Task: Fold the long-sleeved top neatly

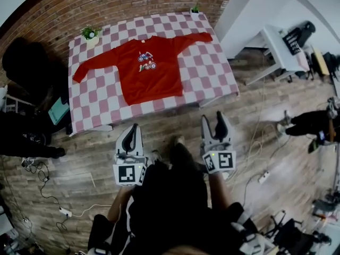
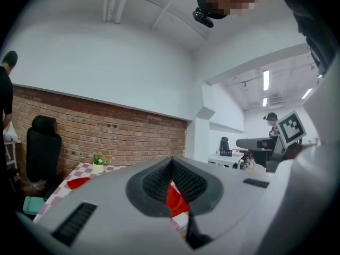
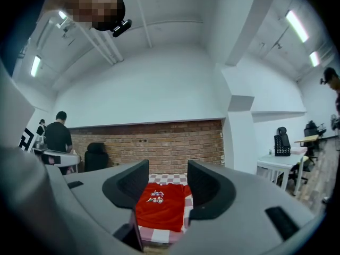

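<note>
A red long-sleeved top (image 1: 146, 68) with a small print on its chest lies spread flat, sleeves out, on a table with a pink-and-white checked cloth (image 1: 207, 76). Both grippers hang over the wooden floor in front of the table, well short of it. My left gripper (image 1: 134, 130) is shut with nothing in it; its own view shows a sliver of the red top (image 2: 174, 200) beyond the closed jaws. My right gripper (image 1: 212, 122) stands open and empty, and the top (image 3: 159, 206) shows far off between its jaws.
Two small potted plants (image 1: 90, 34) (image 1: 195, 9) stand at the table's far corners. A black chair (image 1: 24, 62) is at the left by the brick wall, a white table (image 1: 281, 49) at the right. Cables and a power strip (image 1: 264, 177) lie on the floor. A person (image 3: 57, 137) stands at the left.
</note>
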`<state>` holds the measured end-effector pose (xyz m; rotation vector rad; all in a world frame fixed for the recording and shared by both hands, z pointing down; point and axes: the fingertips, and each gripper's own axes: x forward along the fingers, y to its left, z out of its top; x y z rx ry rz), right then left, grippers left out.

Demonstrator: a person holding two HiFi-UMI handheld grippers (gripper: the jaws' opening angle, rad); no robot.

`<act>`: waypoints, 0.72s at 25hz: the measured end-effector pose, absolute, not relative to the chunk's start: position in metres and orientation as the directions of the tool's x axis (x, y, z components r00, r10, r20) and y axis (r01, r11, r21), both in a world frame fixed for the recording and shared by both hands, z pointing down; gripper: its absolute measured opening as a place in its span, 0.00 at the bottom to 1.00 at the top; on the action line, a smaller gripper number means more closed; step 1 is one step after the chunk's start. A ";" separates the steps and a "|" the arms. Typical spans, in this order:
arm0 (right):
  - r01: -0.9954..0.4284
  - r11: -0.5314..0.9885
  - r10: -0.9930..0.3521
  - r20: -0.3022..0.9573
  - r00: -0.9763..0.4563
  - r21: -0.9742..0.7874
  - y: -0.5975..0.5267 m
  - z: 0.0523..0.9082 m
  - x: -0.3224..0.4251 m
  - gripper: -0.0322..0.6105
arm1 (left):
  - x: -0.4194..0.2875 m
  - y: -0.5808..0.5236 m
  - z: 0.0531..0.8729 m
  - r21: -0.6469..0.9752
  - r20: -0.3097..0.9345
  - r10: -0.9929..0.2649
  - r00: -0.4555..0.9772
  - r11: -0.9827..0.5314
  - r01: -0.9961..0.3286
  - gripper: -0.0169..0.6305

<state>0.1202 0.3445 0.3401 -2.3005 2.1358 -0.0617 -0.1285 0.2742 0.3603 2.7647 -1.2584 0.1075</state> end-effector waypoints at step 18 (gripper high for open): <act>-0.997 -0.070 -0.994 0.082 0.071 0.012 0.201 0.371 0.251 0.37 | 0.008 0.145 0.360 0.050 0.124 -0.728 0.674 -0.674 -0.737 0.04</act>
